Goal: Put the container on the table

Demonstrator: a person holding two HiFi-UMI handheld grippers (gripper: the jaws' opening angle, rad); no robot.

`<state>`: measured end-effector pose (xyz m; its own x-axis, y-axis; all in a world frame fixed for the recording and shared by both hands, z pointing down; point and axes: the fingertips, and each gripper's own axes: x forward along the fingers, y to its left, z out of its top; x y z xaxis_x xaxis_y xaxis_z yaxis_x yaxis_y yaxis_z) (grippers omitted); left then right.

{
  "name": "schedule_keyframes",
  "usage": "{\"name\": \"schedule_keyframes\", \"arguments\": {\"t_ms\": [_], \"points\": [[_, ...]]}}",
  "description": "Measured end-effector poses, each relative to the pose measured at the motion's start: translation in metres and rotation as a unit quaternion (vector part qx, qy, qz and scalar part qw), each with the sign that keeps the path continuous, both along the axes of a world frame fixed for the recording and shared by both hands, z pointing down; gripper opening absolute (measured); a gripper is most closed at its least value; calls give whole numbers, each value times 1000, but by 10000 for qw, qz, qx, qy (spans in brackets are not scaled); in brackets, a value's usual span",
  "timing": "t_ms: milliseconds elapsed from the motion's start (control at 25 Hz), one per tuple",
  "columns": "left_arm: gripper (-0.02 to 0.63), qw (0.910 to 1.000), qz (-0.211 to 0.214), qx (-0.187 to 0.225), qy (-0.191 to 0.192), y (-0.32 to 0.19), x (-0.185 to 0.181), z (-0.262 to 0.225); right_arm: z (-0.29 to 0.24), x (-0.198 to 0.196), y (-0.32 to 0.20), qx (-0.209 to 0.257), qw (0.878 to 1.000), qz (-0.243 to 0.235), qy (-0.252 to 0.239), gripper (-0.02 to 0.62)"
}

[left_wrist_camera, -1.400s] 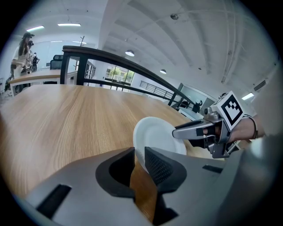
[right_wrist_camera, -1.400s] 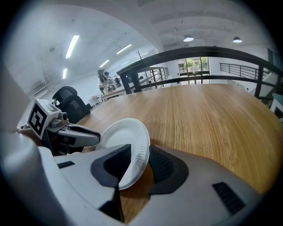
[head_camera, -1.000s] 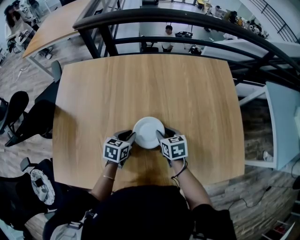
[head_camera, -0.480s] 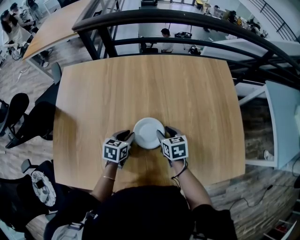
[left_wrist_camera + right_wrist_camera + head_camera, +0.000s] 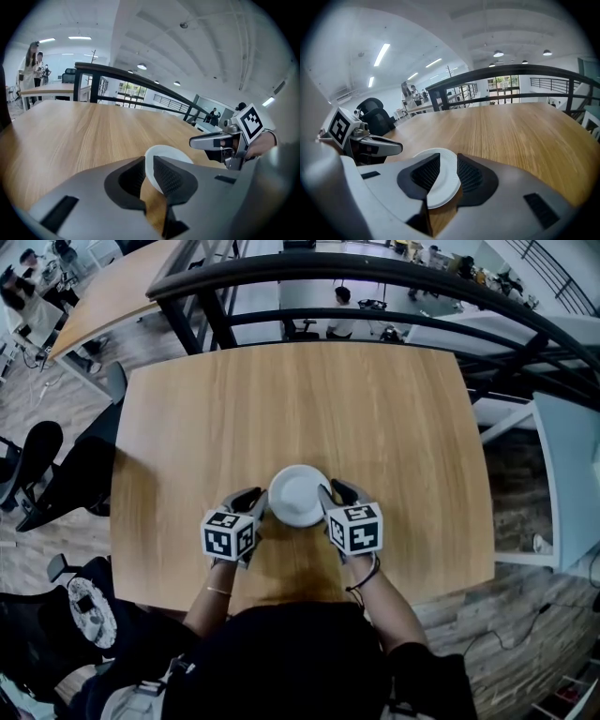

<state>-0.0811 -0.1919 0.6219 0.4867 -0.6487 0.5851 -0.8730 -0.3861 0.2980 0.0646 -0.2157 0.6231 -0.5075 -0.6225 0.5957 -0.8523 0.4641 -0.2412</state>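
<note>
The container (image 5: pixel 298 495) is a shallow white paper bowl over the near middle of the wooden table (image 5: pixel 281 399). My left gripper (image 5: pixel 255 504) is shut on its left rim, and my right gripper (image 5: pixel 329 495) is shut on its right rim. In the left gripper view the rim (image 5: pixel 174 153) runs into the narrow gap of the left gripper (image 5: pixel 149 165), with the right gripper (image 5: pixel 218 140) opposite. In the right gripper view the bowl (image 5: pixel 440 187) sits between the ribbed pads of the right gripper (image 5: pixel 447 165), whose jaws have just been closing on the rim. The left gripper (image 5: pixel 377 147) shows at that view's left.
A black curved railing (image 5: pixel 375 277) runs past the table's far edge. Black office chairs (image 5: pixel 37 465) stand at the left, and another wooden table (image 5: pixel 103 287) is beyond them. A pale counter (image 5: pixel 562 474) stands at the right. People are far off.
Both grippers have risen a little with the bowl between them, and it now sits slightly farther up the table in the head view. The right jaws have narrowed on the rim.
</note>
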Motion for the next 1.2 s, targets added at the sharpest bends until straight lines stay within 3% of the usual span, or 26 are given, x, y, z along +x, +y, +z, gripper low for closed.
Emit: {"name": "schedule_keyframes", "arguments": {"t_ms": [120, 360, 560, 920, 1200], "points": [[37, 9998, -63, 174, 54, 1, 2, -15, -14, -2, 2, 132, 9997, 25, -183, 78], [23, 9984, 92, 547, -77, 9, 11, -43, -43, -6, 10, 407, 9977, 56, -540, 46], [20, 9957, 38, 927, 86, 12, 17, -76, -69, -4, 17, 623, 9943, 95, -857, 35], [20, 9853, -24, 1708, -37, 16, 18, -139, -125, -2, 22, 1258, 9850, 0, -1184, 34], [20, 9818, 217, 1888, -47, 28, 34, -153, -147, 6, 30, 1572, 9789, 90, -1304, 34]]}}
